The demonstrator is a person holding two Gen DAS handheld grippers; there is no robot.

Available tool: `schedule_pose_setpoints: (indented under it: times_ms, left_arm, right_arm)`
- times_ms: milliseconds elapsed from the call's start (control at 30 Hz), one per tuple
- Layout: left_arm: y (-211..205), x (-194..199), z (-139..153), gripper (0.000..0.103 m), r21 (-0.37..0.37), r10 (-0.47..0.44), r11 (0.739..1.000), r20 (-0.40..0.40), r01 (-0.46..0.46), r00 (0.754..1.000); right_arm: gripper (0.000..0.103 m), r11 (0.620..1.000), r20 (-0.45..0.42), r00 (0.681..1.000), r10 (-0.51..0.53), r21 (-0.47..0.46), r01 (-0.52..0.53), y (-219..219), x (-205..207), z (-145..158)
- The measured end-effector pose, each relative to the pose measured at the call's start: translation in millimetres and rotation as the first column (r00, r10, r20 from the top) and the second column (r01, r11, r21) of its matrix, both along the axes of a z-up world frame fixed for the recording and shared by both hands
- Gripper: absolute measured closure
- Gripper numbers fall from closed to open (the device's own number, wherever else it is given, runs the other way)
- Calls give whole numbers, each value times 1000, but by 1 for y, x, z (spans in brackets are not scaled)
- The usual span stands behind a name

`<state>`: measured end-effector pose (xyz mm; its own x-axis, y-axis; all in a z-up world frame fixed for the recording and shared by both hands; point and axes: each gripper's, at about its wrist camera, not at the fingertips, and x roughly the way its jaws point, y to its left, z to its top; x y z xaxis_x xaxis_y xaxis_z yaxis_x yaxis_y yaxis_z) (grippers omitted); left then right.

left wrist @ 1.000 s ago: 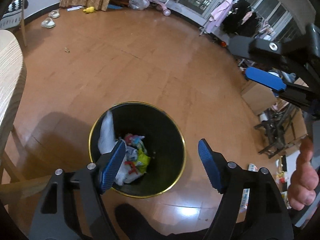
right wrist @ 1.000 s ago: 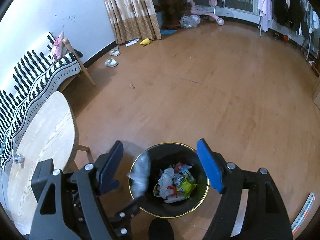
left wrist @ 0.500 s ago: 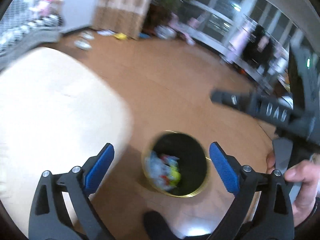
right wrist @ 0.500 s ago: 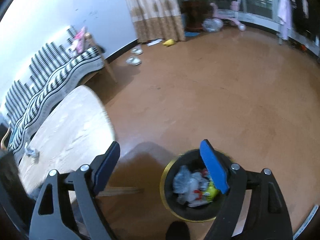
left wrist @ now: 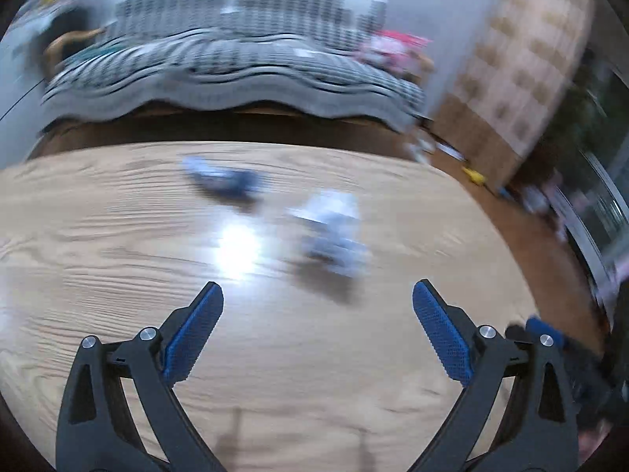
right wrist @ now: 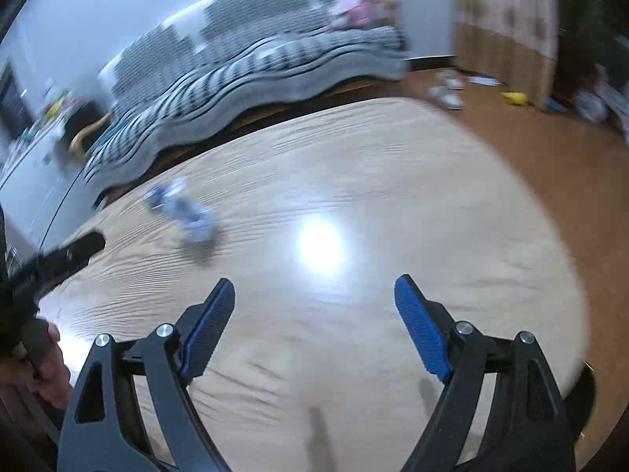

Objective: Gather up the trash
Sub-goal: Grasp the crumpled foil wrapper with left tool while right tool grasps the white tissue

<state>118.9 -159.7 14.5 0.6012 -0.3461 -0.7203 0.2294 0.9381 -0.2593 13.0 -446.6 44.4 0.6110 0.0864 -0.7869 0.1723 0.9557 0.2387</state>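
Both views are blurred by motion. In the left wrist view, two pieces of pale blue-white crumpled trash lie on a light wooden table [left wrist: 118, 275]: one near [left wrist: 334, 236], one farther back [left wrist: 224, 181]. My left gripper [left wrist: 317, 330] is open and empty, above the table just short of the nearer piece. In the right wrist view, one crumpled piece [right wrist: 184, 212] lies at the table's [right wrist: 432, 216] left. My right gripper [right wrist: 314, 326] is open and empty over the table's middle. The trash bin's rim [right wrist: 585, 401] peeks out at the lower right.
A striped sofa [left wrist: 236, 63] runs behind the table, also in the right wrist view [right wrist: 236, 74]. A curtain [left wrist: 519, 70] hangs at the right. Slippers [right wrist: 446, 90] and a yellow toy [right wrist: 515, 97] lie on the wood floor. The left gripper's body [right wrist: 47, 267] enters the right view's left edge.
Both grippers have swung up and left from over the black bin to over the wooden table. The bin has dropped out of the left view. Both stay open and empty.
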Motion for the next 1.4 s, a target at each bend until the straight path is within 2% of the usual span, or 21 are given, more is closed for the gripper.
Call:
schedule_pose_setpoints:
  times_ms: [100,233,400,533,600,633,667,833,900,967,1000,1033,1067,1167,1233,1333,1400]
  left_arm:
    - [46,36,-6,9,-30,94,995,-55,-96,994]
    - [75,80,-20,9,-40,170,984,-117,-176,978]
    - [65,129,-36,9,-16,213,976,-131,-217,968]
    - [49,162,-49,9,-24,237,970,-152,-243,960]
    - [40,175,-54,9,-8,245,968,-145,-249,959]
    - [37,180,-56,9,-1,253,967,-139,-255,957]
    - [32,186,-58,9,15,264,964,-133,-264,955]
    - [16,203,-74,9,36,289,957,-168,-287,943]
    - [11,205,-81,9,41,295,955,-176,-292,939]
    - [1,203,-82,12,83,285,958,-146,-275,947]
    - [-3,202,-81,18,105,276,959,-132,-264,952]
    - [-5,199,-80,38,116,274,958,-118,-261,954]
    - [-6,196,-79,51,119,266,960,-114,-253,957]
    - [-11,178,-74,67,127,227,968,-96,-215,969]
    - [-19,156,-68,69,171,198,967,-45,-188,979]
    - [-34,117,-59,69,174,129,977,-44,-120,991]
    - [-55,81,-47,69,197,48,979,-14,-44,999]
  right_arm:
    - [22,995,-26,995,94,16,-94,59,45,-15]
    - [22,990,-44,989,142,-12,-142,101,91,-28]
    - [22,984,-58,985,160,-69,-164,128,131,-44]
    - [22,977,-78,986,148,-143,-157,125,154,-58]
    - [29,973,-90,984,151,-159,-164,120,159,-65]
    - [53,973,-97,983,157,-155,-170,117,161,-69]
    - [62,973,-108,981,160,-148,-175,114,161,-72]
    - [63,965,-90,979,185,-171,-199,112,152,-65]
    - [63,962,-85,978,191,-181,-203,112,145,-61]
    - [63,963,-84,977,194,-175,-207,107,138,-57]
    - [63,963,-82,977,195,-176,-206,106,134,-55]
    - [63,962,-80,978,194,-179,-206,103,128,-53]
    - [63,961,-79,978,195,-182,-207,102,124,-50]
    - [63,960,-78,979,187,-197,-199,91,104,-43]
    - [63,962,-77,981,176,-198,-189,79,89,-37]
    - [63,968,-74,987,145,-198,-157,56,58,-27]
    - [62,972,-65,992,112,-199,-123,35,34,-17]
